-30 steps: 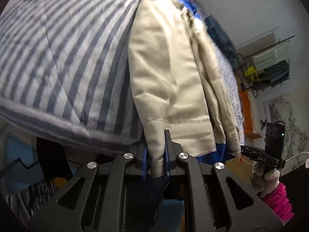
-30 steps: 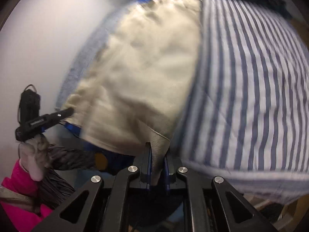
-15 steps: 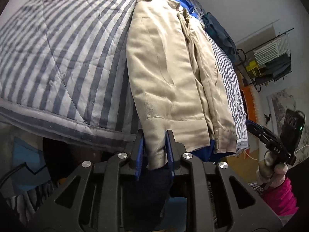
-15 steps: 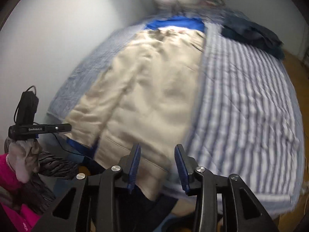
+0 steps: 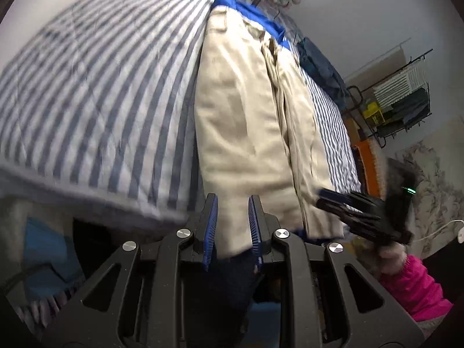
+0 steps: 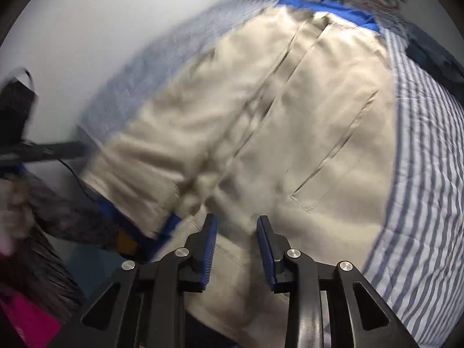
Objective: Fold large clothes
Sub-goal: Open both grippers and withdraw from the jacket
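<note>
Jacket (image 5: 246,133), beige, lies flat along striped bed (image 5: 95,92), hem overhanging the near edge. Left tool (image 5: 232,220) apart around hem; right tool (image 6: 236,240) closing slightly above cloth, nothing gripped.

Jacket (image 5: 240,133): beige woven cloth, matt, fine twill rib, stitched seams; blue cloth lining (image 5: 255,20) at collar. Bedcover (image 5: 95,92): quilted cloth, blue-white stripes, matt, soft creases. Left gripper (image 5: 231,226), right gripper (image 6: 237,242): black matt plastic frames, shiny round metal screw heads, blue ribbed pads (image 6: 209,249). Sleeve (image 5: 417,287): pink cloth. Wall (image 6: 87,29): smooth, matt.
</note>
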`<state>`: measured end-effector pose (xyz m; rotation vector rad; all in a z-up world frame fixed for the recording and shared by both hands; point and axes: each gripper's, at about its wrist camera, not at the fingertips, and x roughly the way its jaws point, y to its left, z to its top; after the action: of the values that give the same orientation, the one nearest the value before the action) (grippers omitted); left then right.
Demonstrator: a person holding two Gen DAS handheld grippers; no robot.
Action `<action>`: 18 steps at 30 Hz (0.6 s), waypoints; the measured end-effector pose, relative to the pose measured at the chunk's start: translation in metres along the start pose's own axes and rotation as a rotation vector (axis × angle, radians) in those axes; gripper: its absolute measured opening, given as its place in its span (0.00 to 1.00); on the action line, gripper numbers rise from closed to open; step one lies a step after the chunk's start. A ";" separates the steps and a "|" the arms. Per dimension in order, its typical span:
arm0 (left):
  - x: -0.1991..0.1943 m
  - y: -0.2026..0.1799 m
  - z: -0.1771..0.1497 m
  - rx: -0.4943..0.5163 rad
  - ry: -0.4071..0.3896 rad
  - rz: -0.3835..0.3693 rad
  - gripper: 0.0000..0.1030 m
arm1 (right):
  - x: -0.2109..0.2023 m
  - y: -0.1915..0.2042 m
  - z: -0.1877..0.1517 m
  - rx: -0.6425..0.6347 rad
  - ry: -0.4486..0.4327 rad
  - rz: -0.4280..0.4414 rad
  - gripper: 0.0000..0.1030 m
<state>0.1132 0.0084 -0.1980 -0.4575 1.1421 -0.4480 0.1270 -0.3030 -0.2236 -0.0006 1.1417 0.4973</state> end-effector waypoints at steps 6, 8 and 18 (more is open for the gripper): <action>0.042 -0.027 0.012 0.116 0.060 -0.017 0.19 | -0.031 -0.025 -0.018 0.076 -0.040 -0.064 0.35; 0.063 -0.025 0.004 0.139 0.106 0.014 0.19 | -0.015 -0.031 -0.027 0.096 -0.002 -0.067 0.36; 0.055 -0.010 -0.003 0.105 0.093 0.034 0.24 | -0.032 -0.049 -0.035 0.125 -0.028 -0.030 0.55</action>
<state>0.1280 -0.0309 -0.2345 -0.3280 1.2079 -0.5009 0.1054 -0.3677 -0.2229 0.0966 1.1420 0.3975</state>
